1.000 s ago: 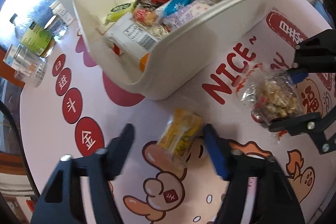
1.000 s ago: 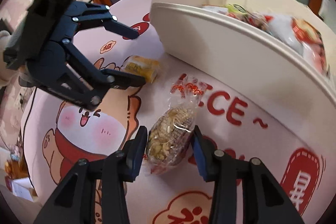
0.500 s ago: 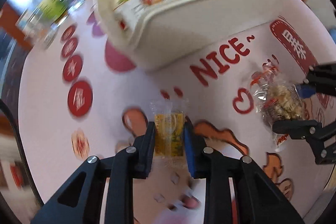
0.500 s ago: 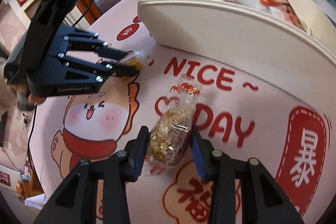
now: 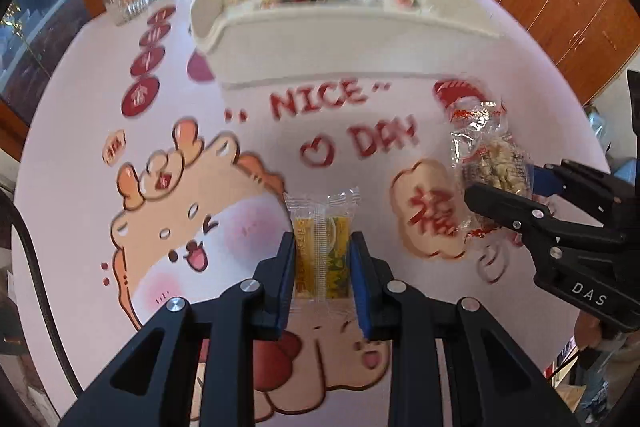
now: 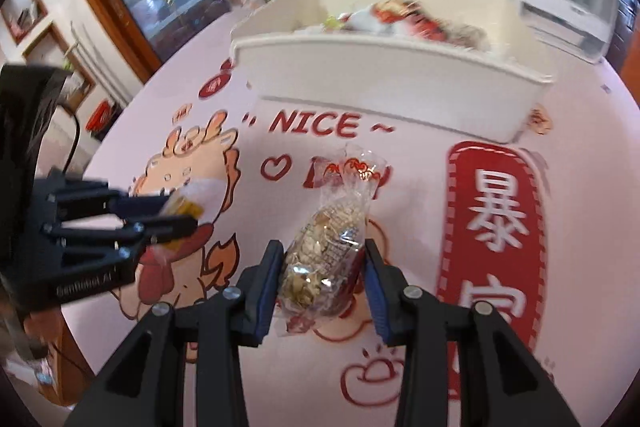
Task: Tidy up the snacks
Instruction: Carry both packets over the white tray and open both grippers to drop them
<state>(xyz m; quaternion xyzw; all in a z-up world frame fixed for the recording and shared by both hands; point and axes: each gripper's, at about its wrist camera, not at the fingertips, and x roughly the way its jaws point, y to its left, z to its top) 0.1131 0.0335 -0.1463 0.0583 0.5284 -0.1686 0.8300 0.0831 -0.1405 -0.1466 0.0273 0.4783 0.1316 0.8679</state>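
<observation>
— Above the tabletop (image 5: 80,155), what has each gripper got?
— Left gripper (image 5: 322,259): jaws clamped on the yellow snack packet (image 5: 320,251). Right gripper (image 6: 322,279): jaws pinching the clear nut bag (image 6: 332,251), near the white bin (image 6: 400,83).

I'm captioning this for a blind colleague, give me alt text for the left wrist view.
The left claw grips a small yellow snack packet above a cartoon-printed tablecloth. At right, the right claw holds a clear bag of nutty snacks; behind, a white bin holds more snacks.
</observation>
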